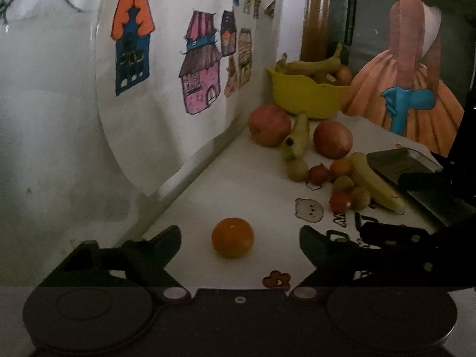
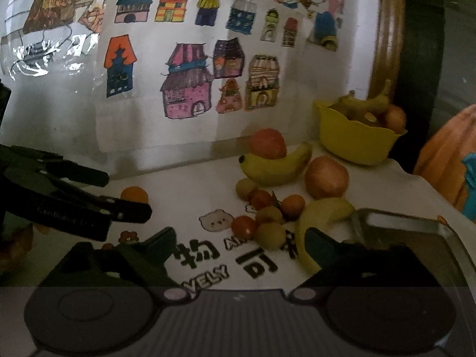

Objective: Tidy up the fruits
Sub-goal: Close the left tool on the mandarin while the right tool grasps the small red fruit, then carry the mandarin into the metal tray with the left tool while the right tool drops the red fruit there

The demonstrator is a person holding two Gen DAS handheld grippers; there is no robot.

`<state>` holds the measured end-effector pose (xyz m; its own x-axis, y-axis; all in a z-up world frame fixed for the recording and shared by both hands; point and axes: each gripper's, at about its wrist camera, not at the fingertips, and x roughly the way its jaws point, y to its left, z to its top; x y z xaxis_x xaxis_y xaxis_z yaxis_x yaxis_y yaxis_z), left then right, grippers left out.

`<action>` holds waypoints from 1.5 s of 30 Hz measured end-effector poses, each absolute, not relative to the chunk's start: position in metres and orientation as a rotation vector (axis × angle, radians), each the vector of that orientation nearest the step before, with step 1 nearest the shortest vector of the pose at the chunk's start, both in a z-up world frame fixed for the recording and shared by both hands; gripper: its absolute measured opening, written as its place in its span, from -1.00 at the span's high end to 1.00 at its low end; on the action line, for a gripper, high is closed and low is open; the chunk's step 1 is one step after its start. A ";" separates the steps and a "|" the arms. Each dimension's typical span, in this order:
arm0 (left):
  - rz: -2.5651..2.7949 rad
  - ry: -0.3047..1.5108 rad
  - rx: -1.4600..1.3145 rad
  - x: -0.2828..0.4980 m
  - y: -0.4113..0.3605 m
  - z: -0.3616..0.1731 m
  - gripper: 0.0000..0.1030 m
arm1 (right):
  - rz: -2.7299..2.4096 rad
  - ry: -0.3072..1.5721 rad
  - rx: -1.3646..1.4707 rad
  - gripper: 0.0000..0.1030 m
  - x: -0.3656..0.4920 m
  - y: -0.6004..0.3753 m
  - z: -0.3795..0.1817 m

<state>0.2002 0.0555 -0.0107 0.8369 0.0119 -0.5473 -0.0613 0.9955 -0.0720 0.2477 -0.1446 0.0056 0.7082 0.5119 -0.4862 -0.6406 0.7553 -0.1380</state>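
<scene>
Right now you are lining up a pick on the orange (image 1: 232, 237), which sits alone on the white table (image 1: 208, 196) near its left edge, well apart from the pile of loose fruit. Your left gripper (image 1: 239, 239) has its fingers spread wide, one on each side of the orange, neither touching it, so the fruit is bracketed but not yet grasped. Being round, the orange has no real long axis; its stem dimple seems to face up, so any closing direction should serve. The next move likely calls for easing forward until the fingers flank its widest part, then closing gently so it does not roll off toward the wall. Your right gripper (image 2: 241, 242) is also wide open and holds nothing, hovering over the printed lettering, with a banana (image 2: 312, 232) just past its right finger. That banana lies with its long axis running toward you, curving from beside the metal tray (image 2: 416, 238) down to the finger. The yellow bowl (image 1: 303, 98) at the back already holds bananas and round fruit, so it is probably where the orange belongs.
</scene>
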 end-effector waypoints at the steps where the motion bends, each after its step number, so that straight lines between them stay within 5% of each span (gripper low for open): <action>1: 0.040 0.581 -0.089 0.201 0.057 -0.011 -0.59 | 0.662 0.439 -0.334 -0.70 0.250 -0.141 0.005; 10: 0.024 0.607 -0.103 0.210 0.059 -0.017 -0.15 | 0.695 0.456 -0.447 -0.12 0.275 -0.116 -0.003; 18: 0.034 0.618 -0.104 0.216 0.058 -0.020 0.29 | 0.664 0.497 -0.463 0.12 0.288 -0.105 -0.013; 27: 0.013 0.620 -0.112 0.215 0.052 -0.020 0.33 | 0.672 0.533 -0.431 0.47 0.290 -0.105 -0.016; 45: -0.107 0.537 -0.053 0.216 -0.009 0.016 0.33 | 0.582 0.419 -0.232 0.48 0.244 -0.185 0.015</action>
<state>0.2164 -0.0087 0.0155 0.8537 -0.1151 -0.5078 0.0876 0.9931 -0.0780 0.2443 -0.1846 0.0153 0.7550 0.4821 -0.4445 -0.5746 0.8130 -0.0943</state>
